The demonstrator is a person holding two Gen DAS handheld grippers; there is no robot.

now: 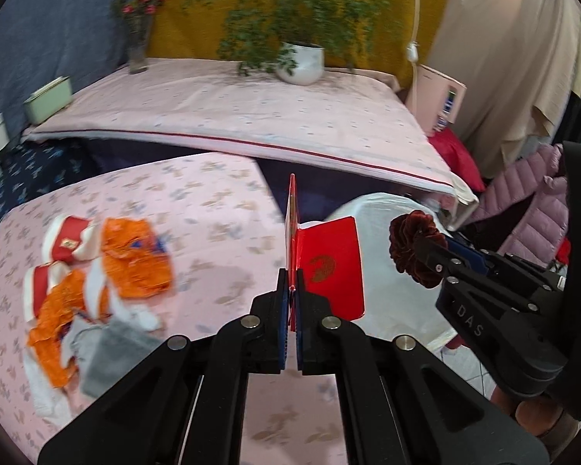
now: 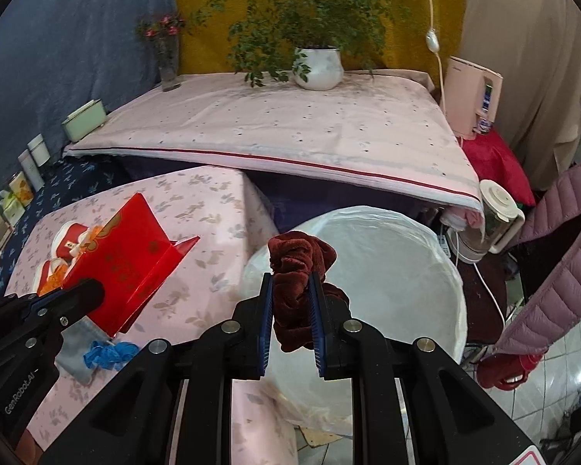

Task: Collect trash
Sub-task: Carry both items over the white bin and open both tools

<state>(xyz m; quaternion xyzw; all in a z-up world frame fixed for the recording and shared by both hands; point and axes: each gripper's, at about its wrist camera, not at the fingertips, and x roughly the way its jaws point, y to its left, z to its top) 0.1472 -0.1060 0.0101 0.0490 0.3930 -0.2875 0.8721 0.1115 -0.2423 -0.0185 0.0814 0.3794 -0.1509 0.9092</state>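
Both grippers are loaded up at once here. The left gripper (image 1: 290,283) has its jaws pinched tight on a folded red card (image 1: 335,267), one with a gold emblem on the panel, and the card sticks up out of the tips over the edge of the pink floral table (image 1: 220,209). The right gripper (image 2: 290,290) is clamped on a dark red velvet scrunchie (image 2: 296,267), jaws only a little apart with the fabric bunched up between the pads. It's held right over the rim of the white-lined trash bin (image 2: 406,271), which sits just beside the table.

More stuff is sitting on the table: crumpled orange wrappers (image 1: 135,255), red and white packets (image 1: 67,242), a grey pouch (image 1: 104,352) and something blue and crumpled (image 2: 110,352) near the front edge. Behind all that there's a potted plant (image 2: 317,62) and a vase of flowers (image 2: 168,58) on a second covered table (image 2: 290,128).
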